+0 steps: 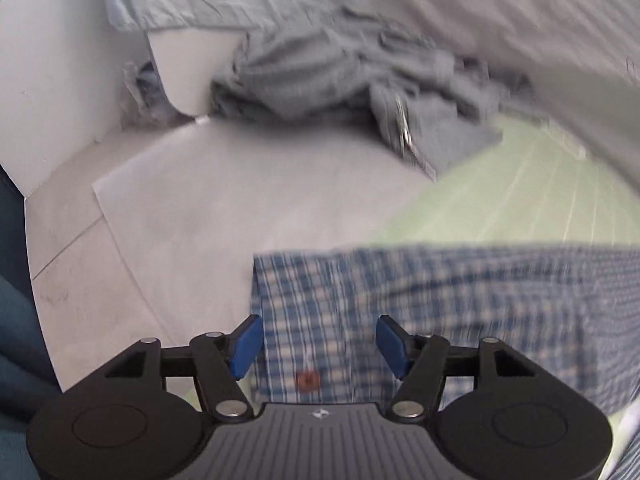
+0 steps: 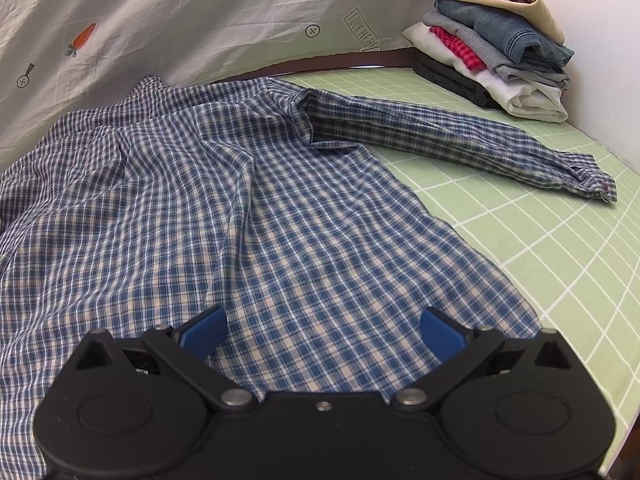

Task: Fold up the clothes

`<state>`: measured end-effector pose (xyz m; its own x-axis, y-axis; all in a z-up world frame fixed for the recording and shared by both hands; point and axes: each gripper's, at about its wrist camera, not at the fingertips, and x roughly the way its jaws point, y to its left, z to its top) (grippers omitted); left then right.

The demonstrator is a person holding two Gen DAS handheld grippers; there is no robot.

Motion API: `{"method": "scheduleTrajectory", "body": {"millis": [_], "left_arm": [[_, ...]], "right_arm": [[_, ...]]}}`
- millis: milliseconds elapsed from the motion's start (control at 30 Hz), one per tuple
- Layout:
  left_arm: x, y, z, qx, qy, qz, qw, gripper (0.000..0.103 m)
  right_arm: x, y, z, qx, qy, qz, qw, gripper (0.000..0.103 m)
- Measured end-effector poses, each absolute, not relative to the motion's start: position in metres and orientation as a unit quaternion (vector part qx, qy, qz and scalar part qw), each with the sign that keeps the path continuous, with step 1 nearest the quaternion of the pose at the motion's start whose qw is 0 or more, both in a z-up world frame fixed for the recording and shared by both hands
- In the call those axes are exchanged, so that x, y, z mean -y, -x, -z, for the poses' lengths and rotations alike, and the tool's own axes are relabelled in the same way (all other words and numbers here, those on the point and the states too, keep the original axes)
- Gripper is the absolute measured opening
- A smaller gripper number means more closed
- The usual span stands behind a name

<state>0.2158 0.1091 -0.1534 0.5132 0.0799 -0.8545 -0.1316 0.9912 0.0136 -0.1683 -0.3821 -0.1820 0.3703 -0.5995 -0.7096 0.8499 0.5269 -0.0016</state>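
Your left gripper (image 1: 319, 346) has its 2 blue pads apart with nothing between them, poised over a folded edge of the checked shirt (image 1: 420, 312); that view is blurred. Your right gripper (image 2: 323, 334) is also open and empty, its pads spread wide above the shirt's (image 2: 248, 216) lower part.

The shirt lies on a pale green gridded mat (image 2: 560, 248), mostly flat but rumpled, with soft ridges across its body. Its long axis runs from your right gripper toward the far printed sheet (image 2: 180, 12). 1 sleeve (image 2: 460, 136) stretches out to the right, the cuff nearest a stack of folded clothes (image 2: 496, 44) in the far corner.

The fabric looks thin, light and limp, so it will likely sag and slide, not hold a crease. Pinching at a seam, the hem or the cuff should give the firmest hold.

Beyond the left gripper, a crumpled grey garment (image 1: 352, 76) waits on a white surface (image 1: 200, 200).
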Motion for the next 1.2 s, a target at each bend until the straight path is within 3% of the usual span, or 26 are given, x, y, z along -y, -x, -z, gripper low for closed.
{"method": "scheduleTrajectory", "body": {"millis": [100,300,500,733,1067,1167,1200], "left_arm": [[-0.108,-0.212,0.160,-0.484,-0.006,-0.068,0.872,0.080],[-0.132,-0.221,0.164,-0.476,-0.005,-0.092,0.875,0.090],[-0.121,-0.216,0.144,-0.457,-0.008,-0.108,0.883,0.089],[-0.040,-0.189,0.129,-0.446,-0.027,0.046,0.893,0.089],[0.065,-0.158,0.161,-0.395,-0.228,0.179,0.872,0.090],[0.061,-0.161,0.164,-0.373,-0.238,0.168,0.881,0.077],[0.056,-0.167,0.164,-0.376,-0.226,0.164,0.883,0.060]], "right_arm": [[0.382,0.169,0.182,-0.335,-0.185,0.449,0.807,0.103],[0.380,0.171,0.184,-0.326,-0.180,0.450,0.812,0.103],[0.378,0.173,0.185,-0.317,-0.175,0.451,0.816,0.103],[0.378,0.174,0.186,-0.312,-0.172,0.450,0.819,0.103],[0.381,0.176,0.188,-0.305,-0.161,0.437,0.831,0.103],[0.381,0.176,0.188,-0.302,-0.160,0.437,0.832,0.103],[0.381,0.176,0.188,-0.302,-0.159,0.437,0.832,0.103]]}}
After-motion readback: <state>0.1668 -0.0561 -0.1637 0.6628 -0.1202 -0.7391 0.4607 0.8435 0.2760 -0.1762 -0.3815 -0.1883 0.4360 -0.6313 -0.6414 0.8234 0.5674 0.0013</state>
